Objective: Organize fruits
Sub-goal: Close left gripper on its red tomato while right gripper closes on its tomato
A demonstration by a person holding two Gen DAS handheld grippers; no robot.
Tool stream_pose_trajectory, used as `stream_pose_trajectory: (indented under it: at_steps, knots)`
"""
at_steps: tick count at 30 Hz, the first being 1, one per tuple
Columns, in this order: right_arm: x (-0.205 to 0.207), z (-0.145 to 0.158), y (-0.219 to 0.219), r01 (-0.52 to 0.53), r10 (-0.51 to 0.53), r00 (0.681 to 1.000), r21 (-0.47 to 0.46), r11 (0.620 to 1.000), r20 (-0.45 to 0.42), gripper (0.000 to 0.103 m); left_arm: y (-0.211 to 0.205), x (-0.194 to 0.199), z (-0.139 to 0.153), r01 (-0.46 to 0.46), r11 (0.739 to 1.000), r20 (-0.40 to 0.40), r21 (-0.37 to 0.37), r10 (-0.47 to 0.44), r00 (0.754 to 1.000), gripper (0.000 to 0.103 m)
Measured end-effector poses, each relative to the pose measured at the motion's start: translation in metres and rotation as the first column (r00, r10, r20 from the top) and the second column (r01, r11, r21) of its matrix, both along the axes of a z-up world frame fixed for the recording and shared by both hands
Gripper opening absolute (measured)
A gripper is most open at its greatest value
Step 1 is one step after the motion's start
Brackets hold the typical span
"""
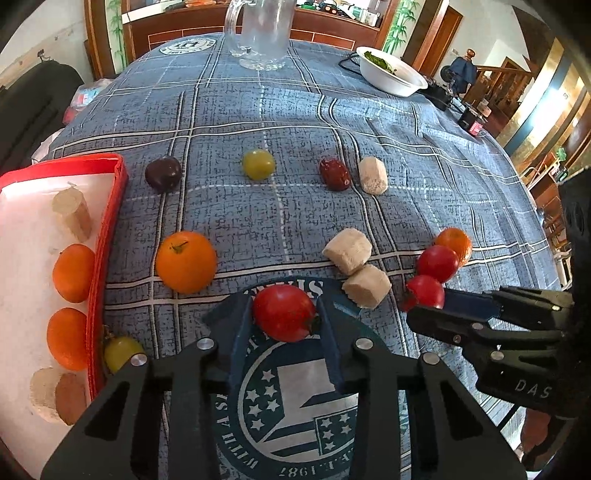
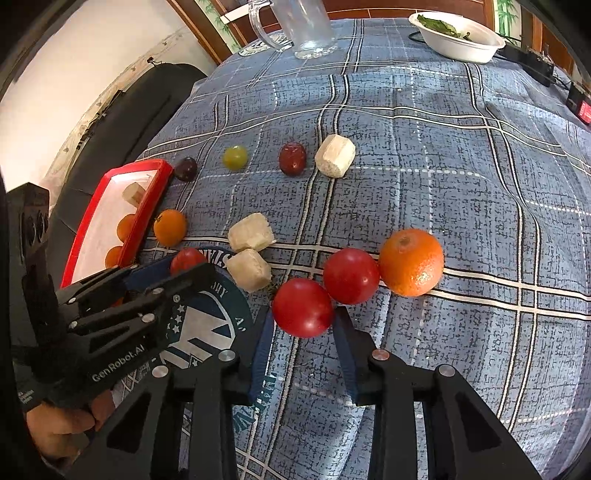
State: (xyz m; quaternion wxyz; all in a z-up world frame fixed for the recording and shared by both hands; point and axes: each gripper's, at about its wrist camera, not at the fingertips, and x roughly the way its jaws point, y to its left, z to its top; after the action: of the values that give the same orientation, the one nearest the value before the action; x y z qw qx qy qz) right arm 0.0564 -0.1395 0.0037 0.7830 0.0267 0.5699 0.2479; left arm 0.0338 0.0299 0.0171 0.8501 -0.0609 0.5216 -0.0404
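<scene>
Nearest the left wrist camera, the left gripper (image 1: 284, 314) has its blue pads pressed against both sides of a red tomato (image 1: 283, 313) that sits on the round printed emblem of the blue plaid tablecloth (image 1: 229, 206). Just left of that gripper a green grape (image 1: 120, 352) lies against the outside of the red-rimmed tray (image 1: 110, 221), which holds two tangerines (image 1: 73, 272) and pale peeled sugarcane chunks (image 1: 72, 212) on its white floor. On the other side, the right gripper (image 2: 303, 317) is clamped on a second red tomato (image 2: 303, 307), its pads tight to the fruit's flanks; a third tomato (image 2: 351, 275) touches that one from behind, and an orange (image 2: 411, 261) touches the third in turn. Between the two grippers lie two sugarcane pieces (image 2: 248, 268), touching each other. A little farther on, beside the tray's rim, sits a small orange with a green stem (image 1: 185, 261). Beyond that a loose row runs across the cloth: a dark purple plum-like fruit (image 1: 163, 174) near the tray's far corner, a yellow-green grape (image 1: 258, 164), a red jujube (image 1: 334, 174) and, just beside it, another sugarcane chunk (image 1: 373, 175). At the far edge of the table stand a clear glass mug (image 1: 262, 33) and a white bowl with green leaves inside (image 1: 391, 72), with a black cable and a small device next to the bowl. In the right wrist view, a hand (image 2: 62, 424) grips the left tool's handle.
</scene>
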Motion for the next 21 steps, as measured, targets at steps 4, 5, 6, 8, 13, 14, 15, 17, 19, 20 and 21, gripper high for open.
stream_pose_trajectory:
  at_steps: [4, 5, 6, 8, 13, 14, 15, 17, 19, 20, 21]
  knots:
    - [-0.001, 0.004, 0.002, -0.011, 0.011, 1.0, 0.011, 1.0, 0.002, 0.034, 0.001, -0.002, 0.002, -0.006, 1.0, 0.002, -0.013, 0.006, 1.0, 0.032]
    - [-0.002, 0.007, 0.002, -0.016, 0.016, 1.0, 0.017, 1.0, 0.004, 0.034, 0.003, -0.004, 0.004, -0.011, 1.0, 0.006, -0.02, 0.011, 1.0, 0.032]
    - [-0.003, 0.009, 0.003, -0.021, 0.021, 1.0, 0.023, 1.0, 0.005, 0.034, 0.005, -0.005, 0.006, -0.017, 0.999, 0.01, -0.027, 0.018, 1.0, 0.032]
    - [-0.006, 0.013, 0.004, -0.03, 0.03, 1.0, 0.034, 0.999, 0.009, 0.034, 0.01, -0.009, 0.011, -0.035, 0.998, 0.019, -0.051, 0.036, 0.999, 0.032]
    - [-0.009, 0.023, 0.01, -0.058, 0.057, 0.998, 0.057, 0.997, 0.02, 0.034, 0.026, -0.023, 0.028, -0.081, 0.992, 0.052, -0.094, 0.086, 0.995, 0.032]
    - [-0.009, 0.025, 0.011, -0.063, 0.062, 0.998, 0.06, 0.996, 0.024, 0.034, 0.031, -0.028, 0.031, -0.097, 0.99, 0.059, -0.102, 0.103, 0.993, 0.032]
    - [-0.009, 0.026, 0.013, -0.067, 0.066, 0.997, 0.062, 0.996, 0.027, 0.034, 0.035, -0.031, 0.034, -0.109, 0.988, 0.064, -0.108, 0.116, 0.991, 0.032]
    - [-0.01, 0.029, 0.017, -0.078, 0.076, 0.997, 0.067, 0.995, 0.031, 0.034, 0.045, -0.039, 0.038, -0.136, 0.983, 0.072, -0.119, 0.146, 0.987, 0.032]
    - [-0.011, 0.031, 0.021, -0.089, 0.087, 0.996, 0.072, 0.993, 0.036, 0.034, 0.055, -0.049, 0.042, -0.165, 0.979, 0.079, -0.122, 0.175, 0.981, 0.032]
    - [-0.011, 0.032, 0.024, -0.094, 0.091, 0.995, 0.073, 0.993, 0.037, 0.034, 0.059, -0.052, 0.043, -0.178, 0.977, 0.081, -0.121, 0.188, 0.979, 0.032]
    - [-0.011, 0.032, 0.025, -0.099, 0.097, 0.995, 0.074, 0.992, 0.038, 0.034, 0.063, -0.055, 0.043, -0.19, 0.974, 0.08, -0.122, 0.201, 0.976, 0.032]
